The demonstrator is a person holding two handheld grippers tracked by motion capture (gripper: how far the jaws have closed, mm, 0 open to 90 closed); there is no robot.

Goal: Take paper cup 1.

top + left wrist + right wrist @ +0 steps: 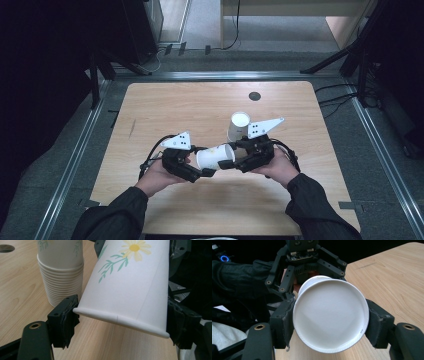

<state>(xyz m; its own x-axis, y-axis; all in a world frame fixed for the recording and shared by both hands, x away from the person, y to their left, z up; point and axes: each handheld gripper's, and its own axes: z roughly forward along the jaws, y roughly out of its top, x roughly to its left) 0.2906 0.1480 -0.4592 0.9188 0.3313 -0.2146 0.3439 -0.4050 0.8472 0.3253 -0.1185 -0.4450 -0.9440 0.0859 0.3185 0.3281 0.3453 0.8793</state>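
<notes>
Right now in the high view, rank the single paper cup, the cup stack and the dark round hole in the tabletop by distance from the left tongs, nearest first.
1. Single paper cup: lying sideways between the left tongs and the right tongs, at their tips.
2. Cup stack: upright, just beyond, toward the right.
3. Dark round hole: near the table's far edge.

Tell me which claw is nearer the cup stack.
Right. The right claw, shut on the paper cup, sits on the person's side of the cup stack; the left claw holds the cup farther left.
</notes>
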